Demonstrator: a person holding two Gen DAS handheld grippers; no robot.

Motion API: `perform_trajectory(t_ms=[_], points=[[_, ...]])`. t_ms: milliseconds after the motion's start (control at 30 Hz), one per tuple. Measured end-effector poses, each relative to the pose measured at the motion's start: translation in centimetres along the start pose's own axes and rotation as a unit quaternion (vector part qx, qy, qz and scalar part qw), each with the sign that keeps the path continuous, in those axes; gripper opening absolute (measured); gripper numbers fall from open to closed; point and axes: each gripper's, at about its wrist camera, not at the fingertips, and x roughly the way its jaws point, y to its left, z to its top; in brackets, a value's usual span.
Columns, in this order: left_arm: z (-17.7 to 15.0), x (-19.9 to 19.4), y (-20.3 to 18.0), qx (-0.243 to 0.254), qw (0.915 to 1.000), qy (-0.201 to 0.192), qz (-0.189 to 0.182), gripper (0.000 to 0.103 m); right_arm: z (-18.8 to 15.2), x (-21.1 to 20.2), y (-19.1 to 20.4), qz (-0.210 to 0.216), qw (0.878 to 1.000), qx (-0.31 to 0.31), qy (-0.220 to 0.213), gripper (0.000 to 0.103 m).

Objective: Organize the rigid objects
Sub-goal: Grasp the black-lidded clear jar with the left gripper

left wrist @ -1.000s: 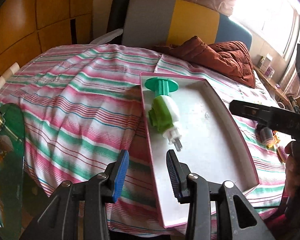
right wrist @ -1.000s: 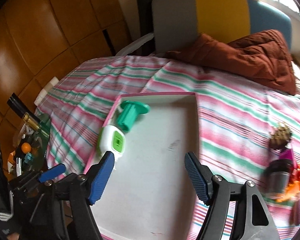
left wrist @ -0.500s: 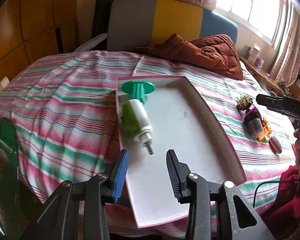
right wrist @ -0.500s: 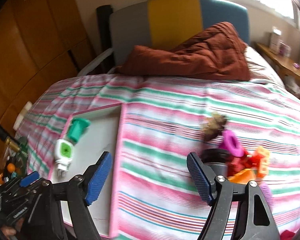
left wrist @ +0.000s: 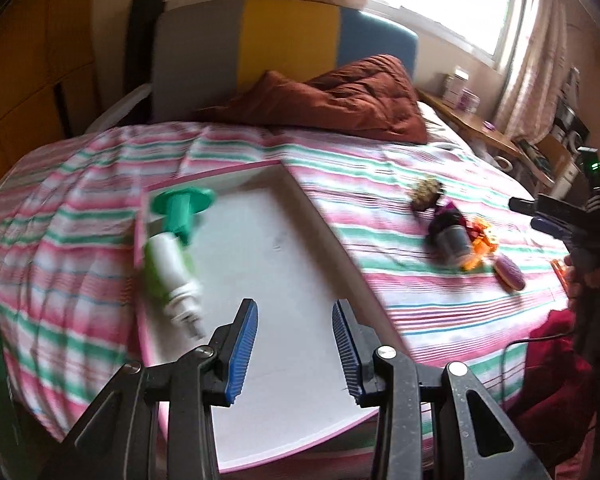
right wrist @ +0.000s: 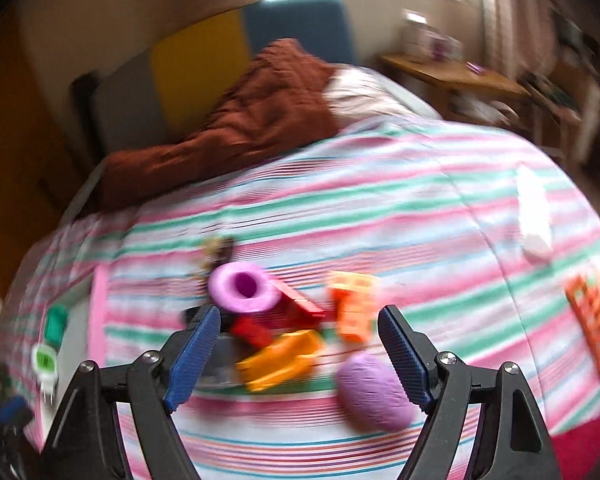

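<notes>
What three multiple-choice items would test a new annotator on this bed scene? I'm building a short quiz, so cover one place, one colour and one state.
1. Where does the green and white plug-in device lie?
A. inside the white tray
B. on the brown quilt
C. on the wooden desk

2. What colour is the ring-shaped toy in the pile on the striped blanket?
A. blue
B. purple
C. black

3. How do the left gripper jaws stand?
A. shut on the device
B. shut on the tray's rim
C. apart with nothing between them

Answers:
1 A: the device rests along the left wall of the tray.
2 B: the right wrist view shows it pale purple with a darker hole.
3 C: only the bare tray floor shows between the blue pads.
</notes>
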Motion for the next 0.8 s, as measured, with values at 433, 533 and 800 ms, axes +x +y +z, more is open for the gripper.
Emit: perform_trajectory(t_ms=[433, 533, 800], points=[[3.2, 6.3, -9.8, 0.042, 0.9888, 0.075, -0.122, 0.041, 0.0, 1.0, -5.8, -0.006, 0.993, 0.121, 0.018, 0.083], [4.0, 8.1, -11.5, 0.036, 0.9864, 0.088, -0.134, 0.041, -0.1, 0.8, -5.0, -0.009, 0.994, 0.106, 0.011, 0.084], [6.3, 12.9, -14.2, 0.003, 0.9796, 0.119, -0.162, 0.052, 0.1, 0.9, -5.1, 0.000, 0.994, 0.111, 0.013, 0.085]])
